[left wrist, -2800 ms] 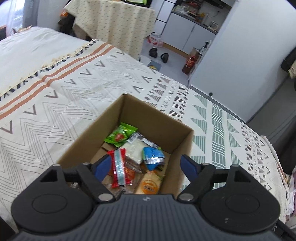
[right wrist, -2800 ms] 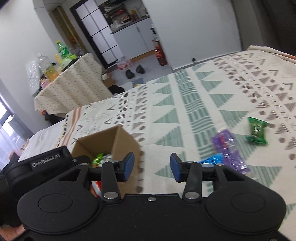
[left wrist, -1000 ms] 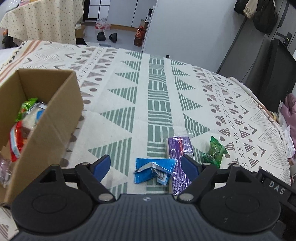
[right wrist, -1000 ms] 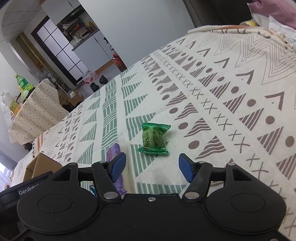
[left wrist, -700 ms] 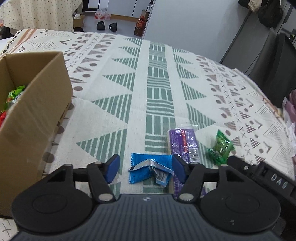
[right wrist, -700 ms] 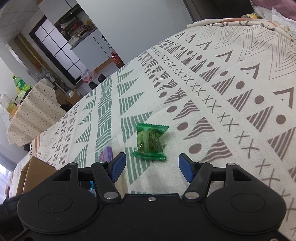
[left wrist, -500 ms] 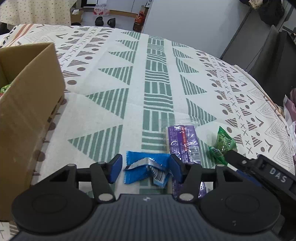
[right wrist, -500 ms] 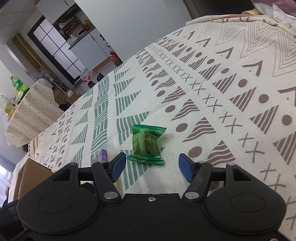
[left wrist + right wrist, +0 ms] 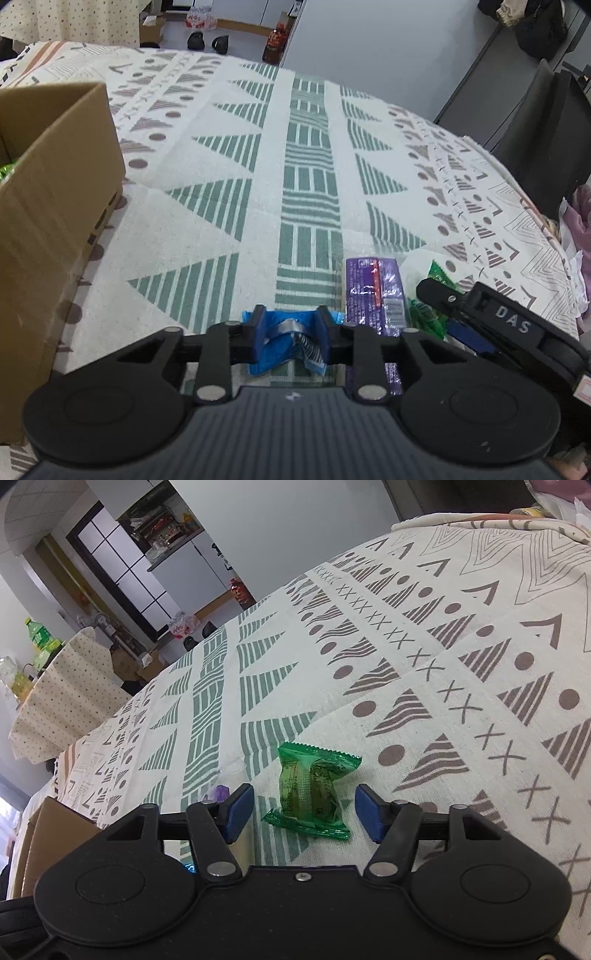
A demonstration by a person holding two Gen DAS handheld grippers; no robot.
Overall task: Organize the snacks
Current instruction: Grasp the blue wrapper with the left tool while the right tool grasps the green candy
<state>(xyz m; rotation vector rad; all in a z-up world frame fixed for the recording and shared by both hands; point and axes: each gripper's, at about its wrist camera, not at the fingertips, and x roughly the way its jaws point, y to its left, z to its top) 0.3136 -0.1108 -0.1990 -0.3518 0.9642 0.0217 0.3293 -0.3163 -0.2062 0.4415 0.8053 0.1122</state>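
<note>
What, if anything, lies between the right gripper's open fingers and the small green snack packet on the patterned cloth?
Nothing visible does. The small green snack packet lies flat on the patterned cloth, directly between the blue pads of the right gripper, whose jaws stand open on either side of it. The purple wrapper sits off beyond the one pad, clear of the gap.

A bed covered by a cream cloth printed with green and brown triangles, dots and crosses [image 9: 310, 177] carries everything here. At its left side stands an open brown cardboard box [image 9: 55, 206], well apart from three wrappers lying close together on the cloth: a crumpled blue foil packet [image 9: 286, 334], a flat purple rectangular packet [image 9: 373, 291] just beside it, and a small green crinkled plastic packet [image 9: 314, 786].
</note>
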